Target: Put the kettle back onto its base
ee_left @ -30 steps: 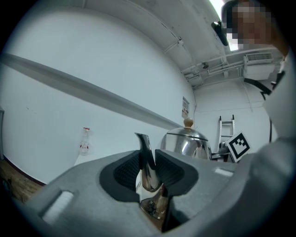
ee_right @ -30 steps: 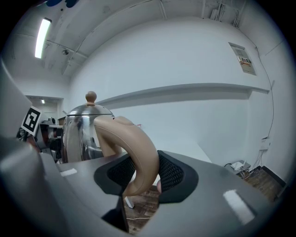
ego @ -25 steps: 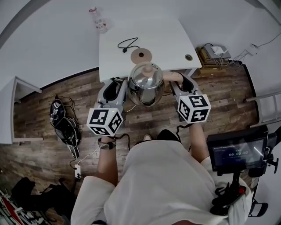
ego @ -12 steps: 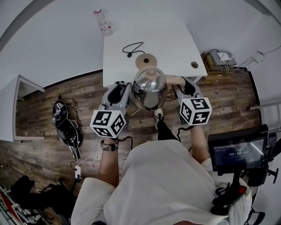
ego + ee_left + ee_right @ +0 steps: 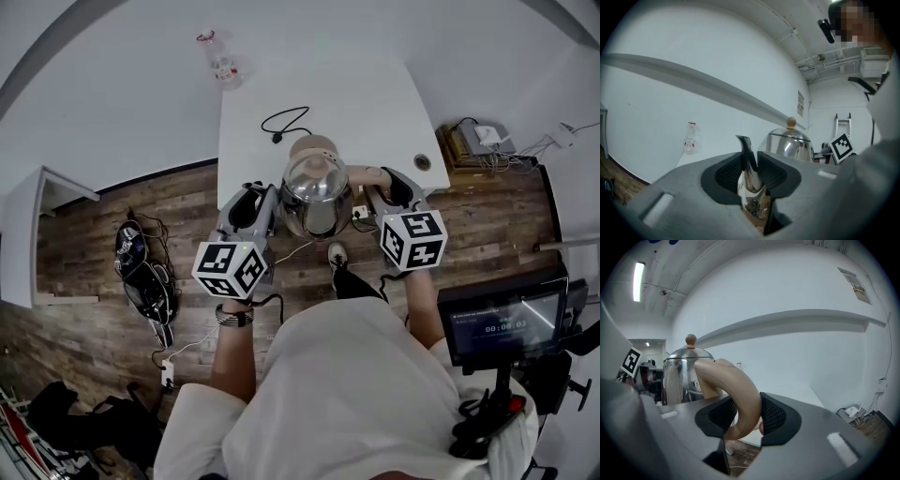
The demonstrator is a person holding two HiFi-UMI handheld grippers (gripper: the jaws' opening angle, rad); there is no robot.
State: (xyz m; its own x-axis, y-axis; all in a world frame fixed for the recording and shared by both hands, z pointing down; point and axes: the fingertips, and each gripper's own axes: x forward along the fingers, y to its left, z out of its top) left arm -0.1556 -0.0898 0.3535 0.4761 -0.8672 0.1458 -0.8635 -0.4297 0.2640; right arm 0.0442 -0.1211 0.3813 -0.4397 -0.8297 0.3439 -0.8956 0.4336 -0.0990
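A shiny steel kettle (image 5: 317,195) with a tan knob hangs between my two grippers over the near edge of the white table (image 5: 366,94). My left gripper (image 5: 272,208) is shut on the kettle's thin spout (image 5: 749,161), which stands upright between the black pads. The right gripper (image 5: 373,192) is shut on the tan curved handle (image 5: 740,399). The round tan base (image 5: 306,146) lies on the table just beyond the kettle, which partly hides it. The kettle body (image 5: 790,143) also shows in the left gripper view and, as the same body (image 5: 682,376), in the right gripper view.
A black cord (image 5: 286,122) lies on the table beyond the base, and a spray bottle (image 5: 220,61) stands at its far left corner. There is a grommet hole (image 5: 423,161) at the near right corner. Bags and cables (image 5: 141,272) lie on the wooden floor at left; a monitor (image 5: 502,323) stands at right.
Both grippers have carried the kettle forward toward the table and a little lower; it now overlaps the table's near edge and covers part of the base. Both grips are unchanged.
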